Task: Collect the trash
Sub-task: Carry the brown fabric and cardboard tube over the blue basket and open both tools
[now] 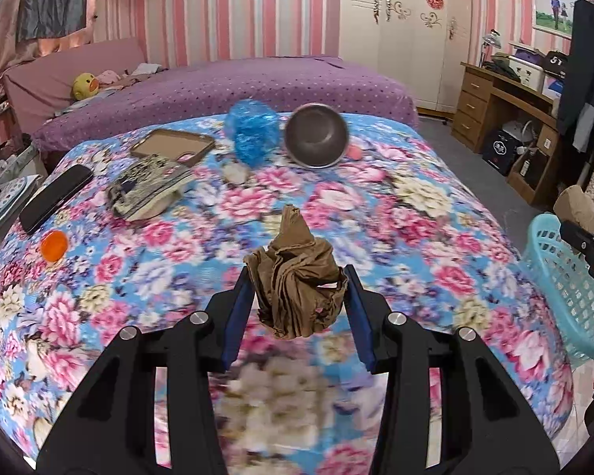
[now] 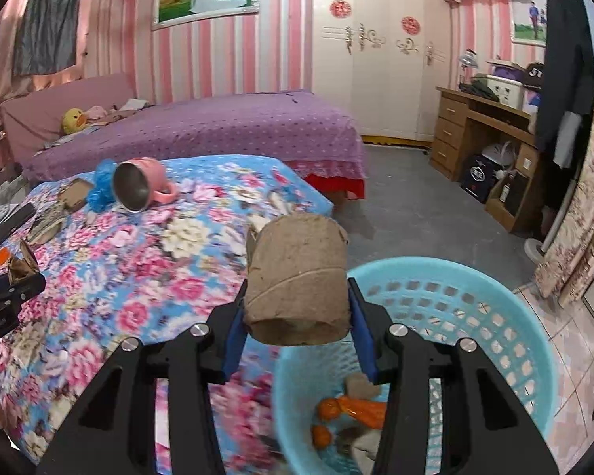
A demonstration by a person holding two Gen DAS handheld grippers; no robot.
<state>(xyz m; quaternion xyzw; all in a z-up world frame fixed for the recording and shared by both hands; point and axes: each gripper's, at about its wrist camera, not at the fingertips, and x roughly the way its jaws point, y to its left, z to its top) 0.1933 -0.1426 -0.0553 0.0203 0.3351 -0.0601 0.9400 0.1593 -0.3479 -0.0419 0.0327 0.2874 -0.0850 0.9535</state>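
While the left gripper (image 1: 297,297) pinches a crumpled brown paper wad (image 1: 295,277), peak pointing up, above the floral bedspread (image 1: 376,206), the right gripper (image 2: 295,312) squeezes a cardboard tube (image 2: 297,281). The tube's long axis runs away from the camera, tilted upward, beside the blue basket (image 2: 495,316).

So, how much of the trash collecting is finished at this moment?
Done: orange scraps lie in the blue basket. In hand: the left gripper holds crumpled brown paper; the right gripper holds a cardboard roll near the basket. Left: the blue plastic wrap and orange cap.
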